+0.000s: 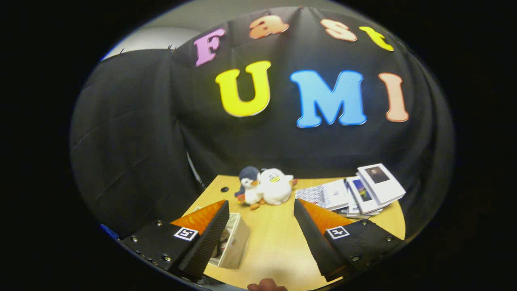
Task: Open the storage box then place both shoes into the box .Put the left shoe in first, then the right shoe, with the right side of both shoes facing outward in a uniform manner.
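Observation:
My gripper (pixel 261 207) is held high above a wooden table (pixel 274 242), open, with nothing between its fingers. Below and partly behind the left finger (pixel 214 234) stands the storage box (pixel 234 244), pale and whitish, seen from above. Its top looks open, and something dark and grey lies inside, mostly hidden by the finger. I cannot tell whether that is a shoe.
Two plush penguins (pixel 264 188) sit at the table's far edge, just beyond the fingers. A stack of booklets and magazines (pixel 359 192) lies at the far right. A small dark hole (pixel 224 189) marks the tabletop at the far left. A fingertip of a hand (pixel 266 286) shows at the near edge.

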Tool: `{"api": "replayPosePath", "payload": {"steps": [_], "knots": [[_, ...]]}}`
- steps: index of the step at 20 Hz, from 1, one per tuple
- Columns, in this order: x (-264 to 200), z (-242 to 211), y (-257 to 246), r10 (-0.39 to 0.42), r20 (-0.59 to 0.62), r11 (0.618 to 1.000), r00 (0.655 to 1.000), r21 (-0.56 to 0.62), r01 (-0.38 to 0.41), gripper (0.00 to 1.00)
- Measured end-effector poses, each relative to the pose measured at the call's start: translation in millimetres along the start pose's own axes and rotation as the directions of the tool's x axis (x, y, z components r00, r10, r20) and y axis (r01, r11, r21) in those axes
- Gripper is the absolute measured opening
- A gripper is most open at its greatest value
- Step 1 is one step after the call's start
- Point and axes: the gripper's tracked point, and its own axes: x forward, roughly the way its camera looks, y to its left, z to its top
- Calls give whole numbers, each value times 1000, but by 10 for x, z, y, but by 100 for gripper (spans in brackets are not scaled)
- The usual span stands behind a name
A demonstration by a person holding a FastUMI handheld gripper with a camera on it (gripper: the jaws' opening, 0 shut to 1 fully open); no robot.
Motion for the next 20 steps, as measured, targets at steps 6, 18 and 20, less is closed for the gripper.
{"api": "replayPosePath", "payload": {"steps": [6, 18, 20], "knots": [[-776, 846, -763, -196, 273, 978, 942, -18, 209, 99], [-1275, 1117, -1057, -256, 355, 963, 899, 12, 269, 99], [-1273, 1111, -1065, -254, 351, 964, 902, 11, 267, 99]]}}
